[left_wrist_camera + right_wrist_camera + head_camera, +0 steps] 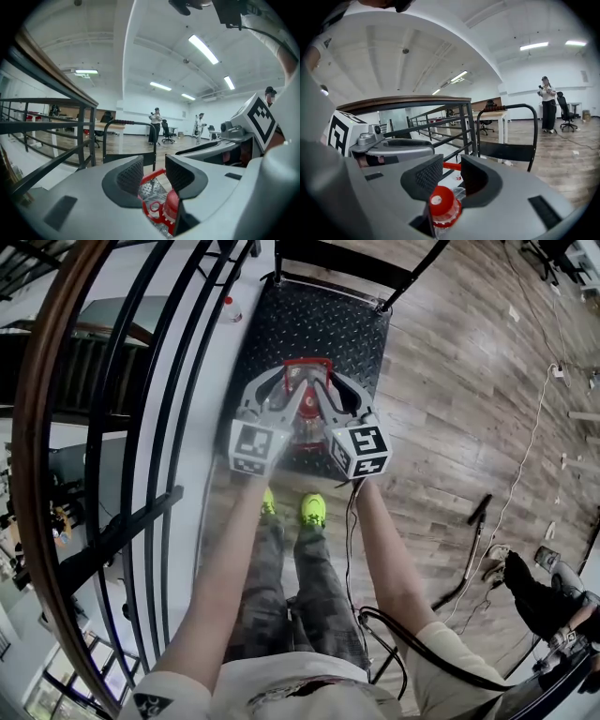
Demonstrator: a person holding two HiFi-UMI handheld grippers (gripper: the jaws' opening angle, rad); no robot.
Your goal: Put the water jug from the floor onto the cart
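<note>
Water jug [302, 430] hung between the two grippers, above the near end of the cart [349, 326] deck. The left gripper [154, 171] had its jaws closed on the red carry handle [151, 178]. The right gripper [451, 174] clamped the neck at the red cap [440, 204], jaws partly apart around it. Two grips probably shared the weight and limited swinging before set-down.

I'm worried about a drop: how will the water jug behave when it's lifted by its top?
Probably heavy for its size: the left gripper and right gripper both hold the jug. If it hangs from its thin red handle, it may swing. The clear neck looks smooth, so it is likely slippery.
</note>
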